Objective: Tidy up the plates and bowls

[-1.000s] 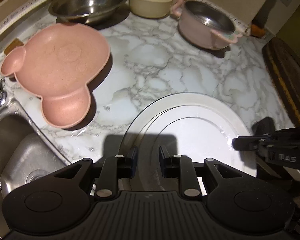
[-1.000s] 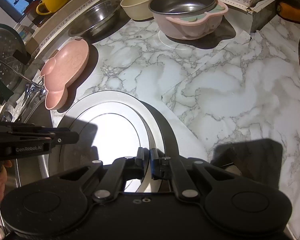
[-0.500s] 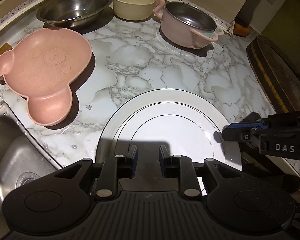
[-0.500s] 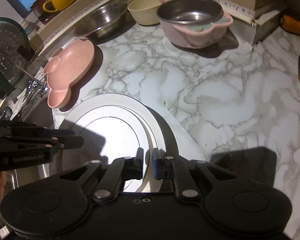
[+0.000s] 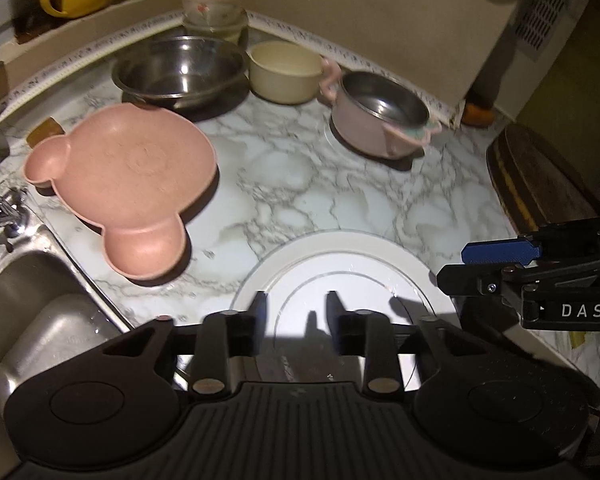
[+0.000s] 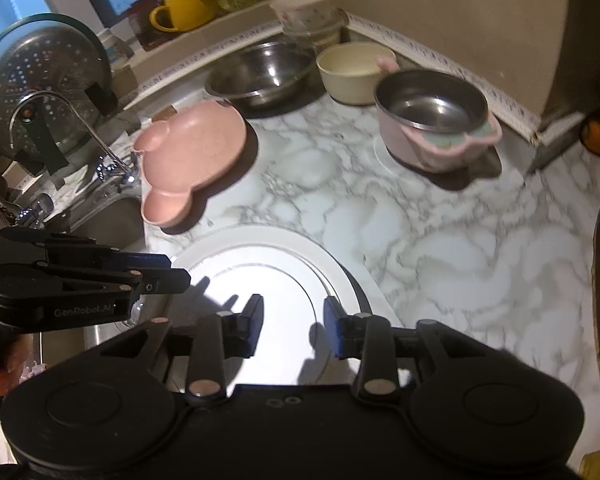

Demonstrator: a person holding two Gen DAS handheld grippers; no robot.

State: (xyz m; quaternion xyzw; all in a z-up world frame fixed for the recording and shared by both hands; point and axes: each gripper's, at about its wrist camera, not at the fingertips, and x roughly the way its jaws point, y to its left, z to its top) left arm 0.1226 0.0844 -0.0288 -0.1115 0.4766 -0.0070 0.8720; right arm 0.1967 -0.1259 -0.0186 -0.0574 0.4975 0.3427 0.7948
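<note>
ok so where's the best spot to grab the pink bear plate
Probably the round ear lobe of the pink bear plate that points toward the white plate. It sticks out past the body with a thin raised rim and bare counter around it. Come in low from the near side with the left gripper, one finger over the rim and one under; the other ear sits by the sink.

The left gripper hangs over the near rim of the white plate, its jaws having just been opening, parted with nothing gripped between them. Off its right side the right gripper reaches in. Ahead to the left lies the pink bear-shaped plate; farther ahead stand the steel bowl, cream cup and pink steel-lined bowl.
</note>
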